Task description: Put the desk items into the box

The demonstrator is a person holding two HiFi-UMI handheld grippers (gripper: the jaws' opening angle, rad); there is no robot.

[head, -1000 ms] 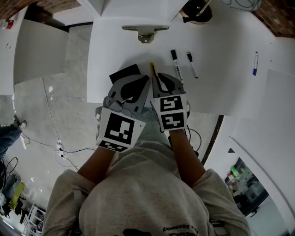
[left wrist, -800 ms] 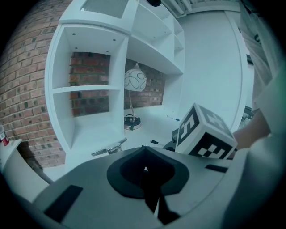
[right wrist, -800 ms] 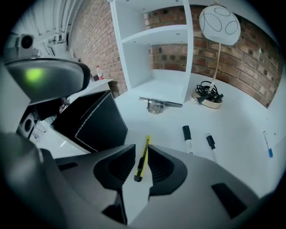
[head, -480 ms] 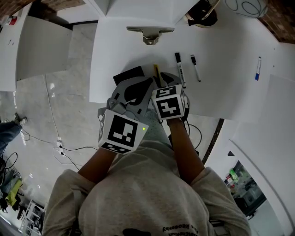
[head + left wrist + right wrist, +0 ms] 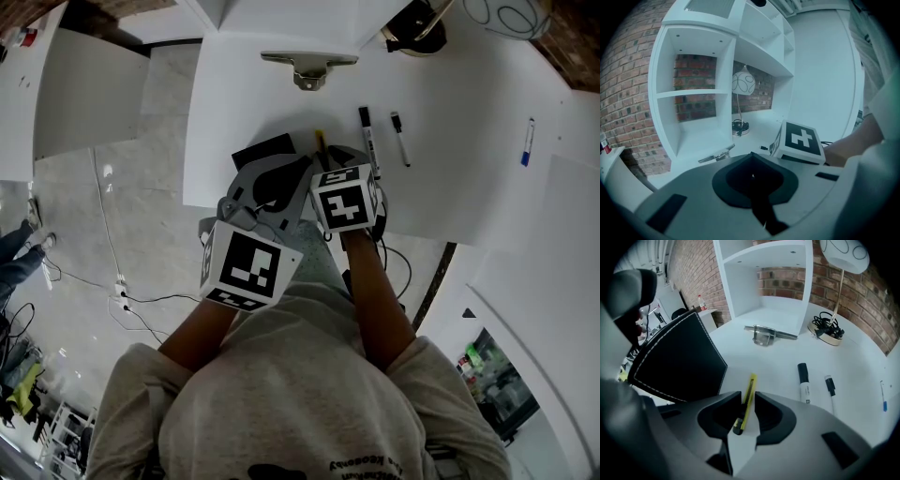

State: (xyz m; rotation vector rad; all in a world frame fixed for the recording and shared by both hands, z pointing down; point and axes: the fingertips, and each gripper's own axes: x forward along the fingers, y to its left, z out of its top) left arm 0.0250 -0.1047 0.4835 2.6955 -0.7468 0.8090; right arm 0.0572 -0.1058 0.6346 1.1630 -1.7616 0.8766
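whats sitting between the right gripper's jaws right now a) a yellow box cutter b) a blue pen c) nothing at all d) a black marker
a: in the right gripper view the yellow box cutter lies on the desk between the jaws of the right gripper, which have just been opening and do not press on it.
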